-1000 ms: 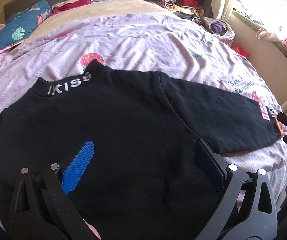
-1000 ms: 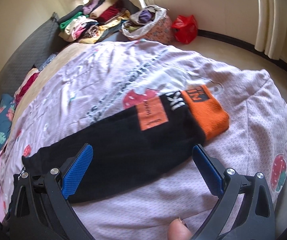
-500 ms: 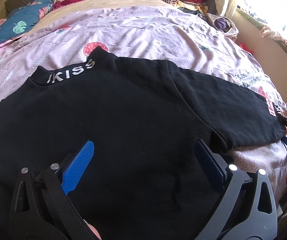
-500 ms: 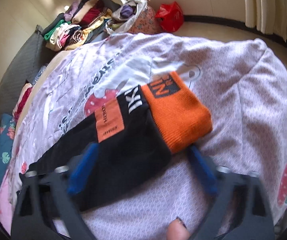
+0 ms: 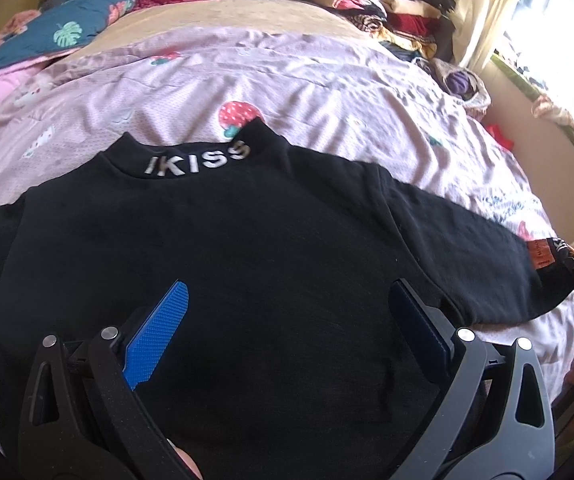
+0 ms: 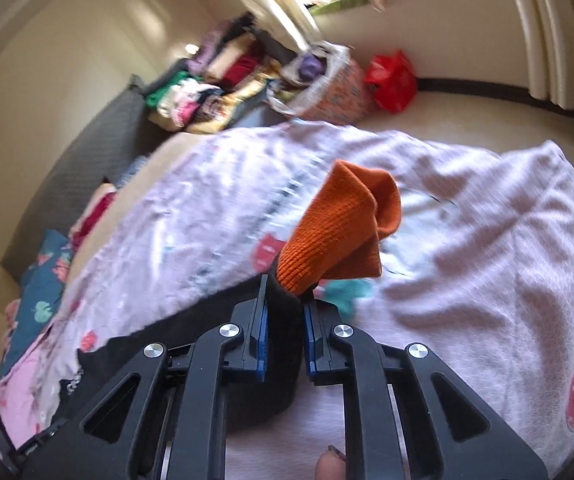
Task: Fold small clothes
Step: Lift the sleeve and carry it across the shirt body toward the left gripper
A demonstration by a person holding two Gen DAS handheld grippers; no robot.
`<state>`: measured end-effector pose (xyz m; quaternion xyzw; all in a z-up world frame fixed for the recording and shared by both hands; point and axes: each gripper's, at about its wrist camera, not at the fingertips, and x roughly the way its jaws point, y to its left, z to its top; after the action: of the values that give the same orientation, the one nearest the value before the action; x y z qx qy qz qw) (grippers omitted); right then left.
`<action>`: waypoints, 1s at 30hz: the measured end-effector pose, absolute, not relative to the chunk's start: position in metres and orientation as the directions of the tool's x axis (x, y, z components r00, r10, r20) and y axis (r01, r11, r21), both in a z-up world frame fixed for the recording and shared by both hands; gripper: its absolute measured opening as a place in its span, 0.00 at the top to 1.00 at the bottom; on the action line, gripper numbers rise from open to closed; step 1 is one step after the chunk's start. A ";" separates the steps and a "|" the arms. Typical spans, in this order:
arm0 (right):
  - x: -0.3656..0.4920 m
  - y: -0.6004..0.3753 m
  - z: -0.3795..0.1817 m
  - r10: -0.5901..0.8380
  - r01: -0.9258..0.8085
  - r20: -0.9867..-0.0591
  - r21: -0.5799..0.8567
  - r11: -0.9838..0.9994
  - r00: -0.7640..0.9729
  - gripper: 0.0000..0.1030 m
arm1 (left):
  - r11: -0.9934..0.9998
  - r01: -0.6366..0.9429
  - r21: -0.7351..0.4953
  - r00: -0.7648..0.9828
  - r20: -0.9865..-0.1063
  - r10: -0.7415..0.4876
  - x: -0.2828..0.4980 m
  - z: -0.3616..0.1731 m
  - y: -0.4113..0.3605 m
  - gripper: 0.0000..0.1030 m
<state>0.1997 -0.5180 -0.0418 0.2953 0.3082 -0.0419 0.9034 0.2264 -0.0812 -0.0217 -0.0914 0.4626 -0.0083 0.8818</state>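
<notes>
Flat on the pink strawberry bedspread (image 5: 327,92) lies the black sweater (image 5: 247,248), left gripper (image 5: 287,320) spread wide above its body gripping nothing, right gripper (image 6: 285,304) closing on the sleeve just behind its orange cuff (image 6: 339,220).

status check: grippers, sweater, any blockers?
Right gripper closing on the sleeve by the orange cuff. Left gripper open above the black sweater, flat on the bedspread. Nothing in the way.
</notes>
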 end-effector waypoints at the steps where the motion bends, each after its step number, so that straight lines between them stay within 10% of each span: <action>1: 0.199 -0.515 -0.038 0.116 0.239 -0.569 0.510 0.827 0.814 0.88 | 0.982 -0.073 -0.175 0.575 -0.812 -0.102 0.226 -0.020 -0.078 0.09; 30: 0.194 -0.275 0.043 0.390 -0.241 -0.516 0.332 0.912 0.763 0.89 | 0.882 -0.111 -0.457 0.649 -0.705 -0.284 0.204 0.019 0.026 0.09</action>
<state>0.1938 -0.2755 0.0428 0.1241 0.2997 0.1695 0.9306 0.2041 0.0260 0.0190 -0.2374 0.4158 -0.0495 0.8765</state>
